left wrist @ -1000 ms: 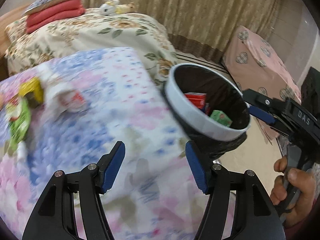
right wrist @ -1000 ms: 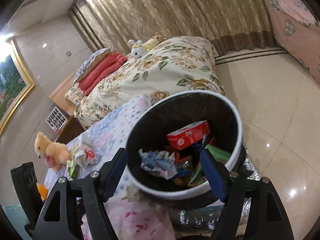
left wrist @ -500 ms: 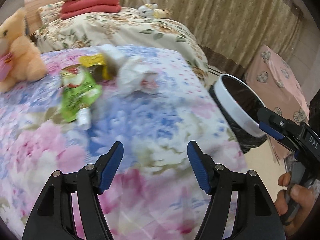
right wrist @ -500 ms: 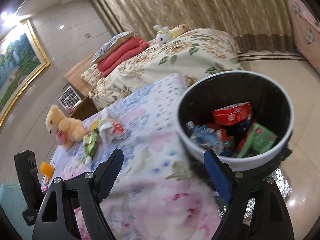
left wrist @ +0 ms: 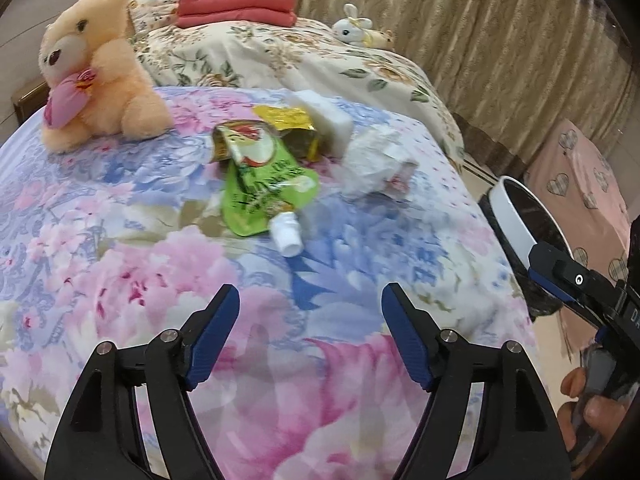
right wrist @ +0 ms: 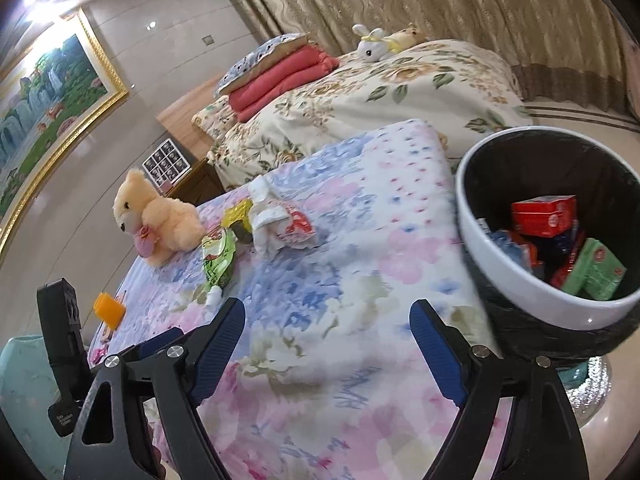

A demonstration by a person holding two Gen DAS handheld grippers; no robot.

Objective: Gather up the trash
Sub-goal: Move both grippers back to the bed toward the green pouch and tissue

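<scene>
Trash lies on the floral bedspread (left wrist: 120, 220): a green spouted pouch (left wrist: 262, 184), a yellow wrapper (left wrist: 290, 122), a white block (left wrist: 324, 114) and crumpled white paper (left wrist: 378, 162). The pouch (right wrist: 218, 260) and paper (right wrist: 276, 220) also show in the right wrist view. My left gripper (left wrist: 310, 312) is open and empty, short of the pouch. My right gripper (right wrist: 328, 324) is open and empty over the bedspread, beside the bin (right wrist: 500, 256). The black-lined bin with a white rim holds a red box (right wrist: 544, 214), a green carton (right wrist: 596, 276) and other trash. The bin rim (left wrist: 514, 216) shows at the bed's right.
A peach teddy bear (left wrist: 92, 76) sits at the far left of the bedspread. An orange cup (right wrist: 108, 310) stands near the left edge. A second bed (right wrist: 380, 92) with red folded blankets (left wrist: 236, 8) and a toy rabbit (right wrist: 372, 46) lies behind. Curtains (left wrist: 500, 40) hang beyond.
Both grippers have swung left, away from the bin and towards the trash on the bedspread. The pouch and paper now sit nearer the centre of the left view. Both stay open.
</scene>
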